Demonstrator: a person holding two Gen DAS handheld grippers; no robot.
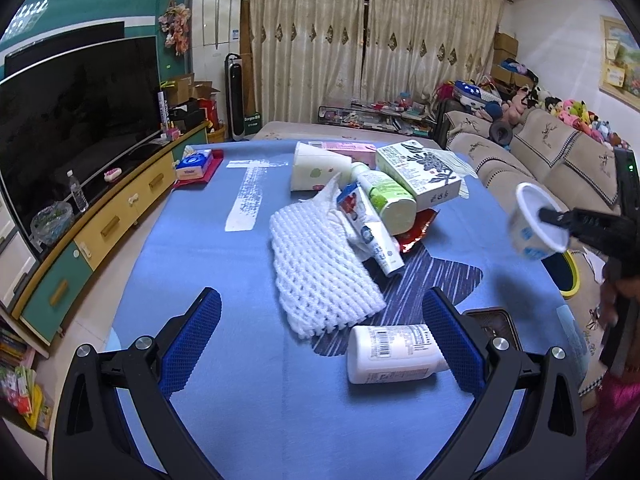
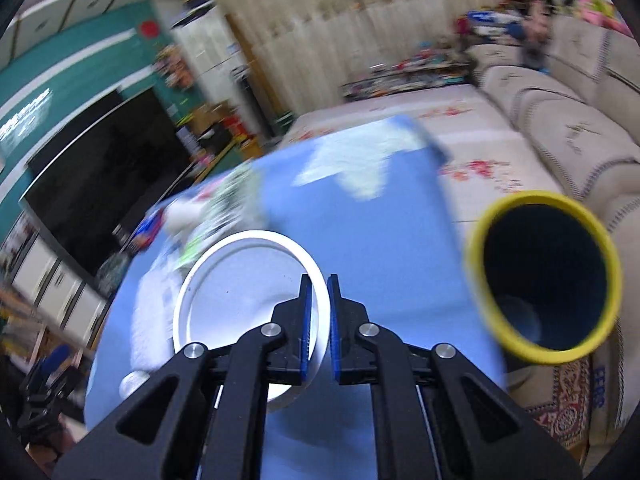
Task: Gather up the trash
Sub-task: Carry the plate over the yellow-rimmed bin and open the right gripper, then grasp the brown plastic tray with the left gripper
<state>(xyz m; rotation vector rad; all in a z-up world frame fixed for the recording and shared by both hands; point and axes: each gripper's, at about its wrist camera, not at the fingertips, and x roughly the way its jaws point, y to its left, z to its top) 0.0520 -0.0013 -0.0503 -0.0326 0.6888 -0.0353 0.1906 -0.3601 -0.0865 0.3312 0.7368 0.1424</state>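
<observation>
My right gripper (image 2: 319,280) is shut on the rim of a white plastic cup (image 2: 240,280) and holds it in the air over the table's right side; it also shows in the left wrist view (image 1: 536,224). A dark bin with a yellow rim (image 2: 540,280) stands on the floor to the right of the table. My left gripper (image 1: 320,300) is open and empty, low over the blue table (image 1: 256,360). A white bottle (image 1: 394,354) lies by its right finger. A white foam net (image 1: 320,272) and a pile of tubes and cartons (image 1: 384,196) lie ahead.
A tissue pack (image 1: 195,165) lies at the table's far left corner. A TV (image 1: 76,112) on a long cabinet runs along the left. A beige sofa (image 1: 560,152) with plush toys is on the right. The right wrist view is motion-blurred.
</observation>
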